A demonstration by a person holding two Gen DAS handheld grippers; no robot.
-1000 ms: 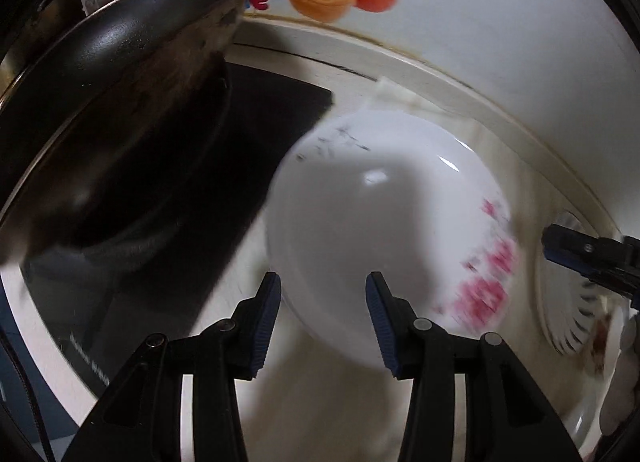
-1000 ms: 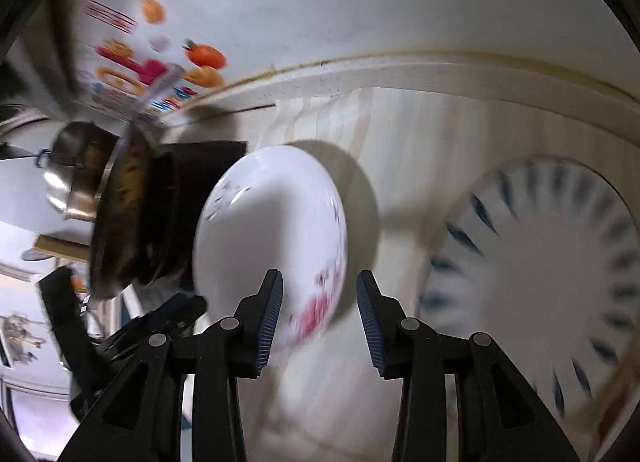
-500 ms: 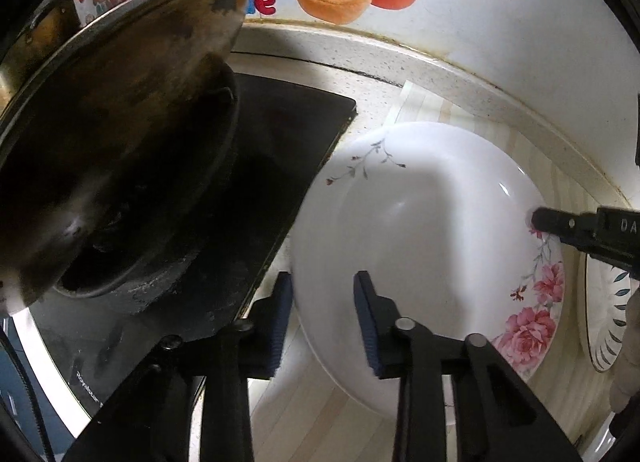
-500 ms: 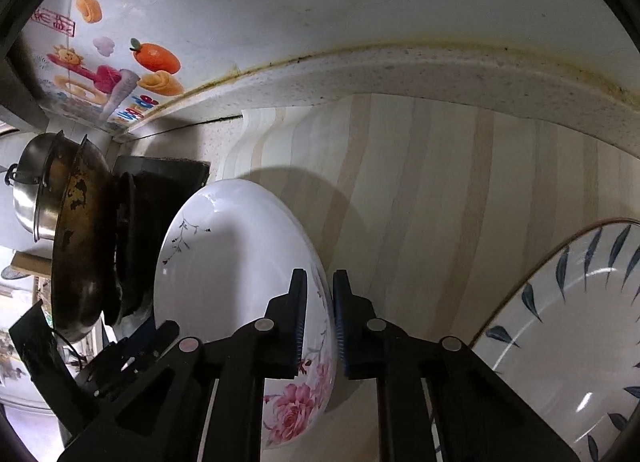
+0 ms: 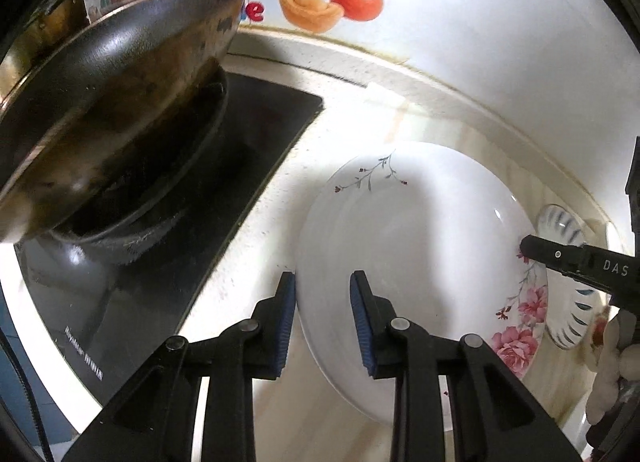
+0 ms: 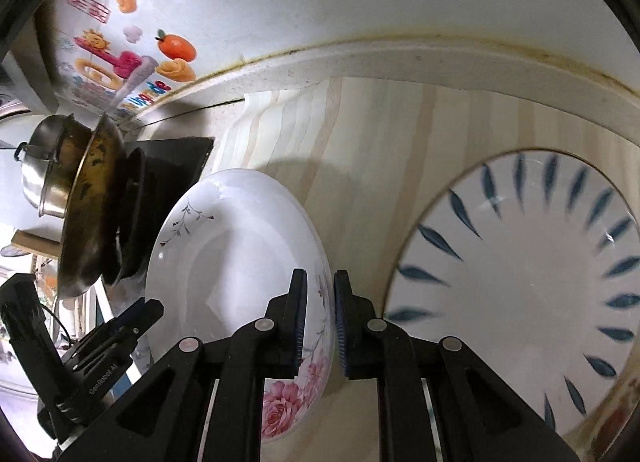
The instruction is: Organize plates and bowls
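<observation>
The right gripper [image 6: 320, 302] pinches the rim of the floral plate [image 6: 240, 262], which sits on the counter [image 6: 360, 141] beside the stove [image 5: 240, 149]. The left gripper [image 5: 323, 302] straddles the opposite rim, not yet clamped, probably to share the lift toward the blue plate [image 6: 520, 282].

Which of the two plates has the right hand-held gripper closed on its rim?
The pink-rose plate, beside the stove; the blue-leaf plate lies untouched to its right.

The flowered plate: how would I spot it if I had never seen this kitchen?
Find the black stovetop carrying the dark wok; on the pale striped counter right beside it is the flowered plate. Unlike the neighbouring blue-leaf plate, it is white with pink roses on its rim.
</observation>
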